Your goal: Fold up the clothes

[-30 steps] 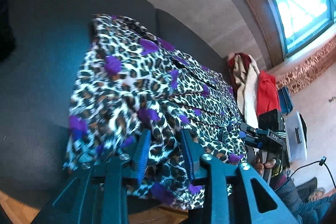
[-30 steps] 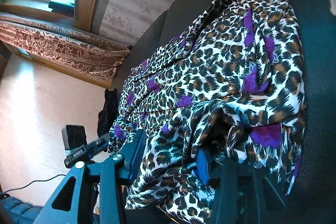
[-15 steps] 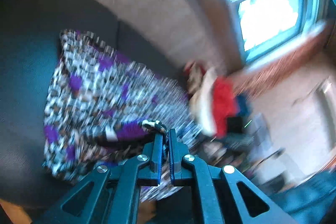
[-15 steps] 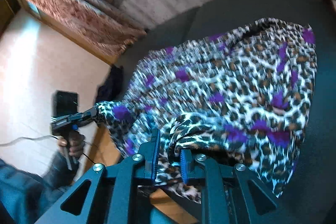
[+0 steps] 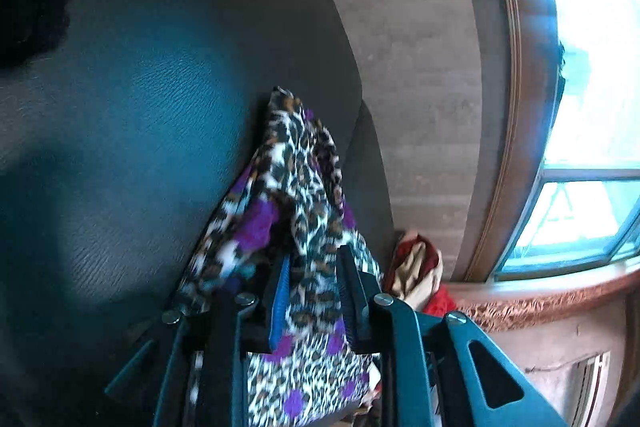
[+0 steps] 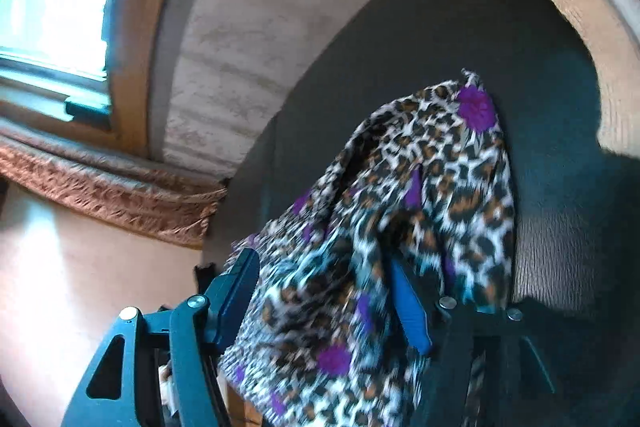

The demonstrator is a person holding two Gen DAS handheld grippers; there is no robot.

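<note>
So both hand-held grippers are working the same leopard-print fabric garment with purple blotches [image 5: 296,211], and it's draping up against the dark grey textured sofa cushion [image 5: 140,131] that's filling the left and centre of the left wrist view; in the right wrist view that same garment [image 6: 440,187] is sitting centre to lower right, peaking near the upper middle and spilling down past the bottom edge.

The left hand-held gripper [image 5: 314,291] is showing at the bottom centre of its frame with its fingers standing a little apart and the cloth running down between them; I honestly can't tell whether it's pinching the fabric or just straddling it, because that area is blurry. The right hand-held gripper [image 6: 324,291] is at the bottom of its frame with its fingers spread wide, and the garment is bunching across that gap; it's looking more like the cloth is lying over it than being clamped.

My guess is the cloth is being carried up toward the sofa back so one part doubles over another, which would fit a fold; whether it's going up or being laid down, I can't say.

Off to the lower right in the left view a red and cream pile of clothes [image 5: 416,275] is sitting by the wall under the bright wood-framed window [image 5: 592,107].
</note>
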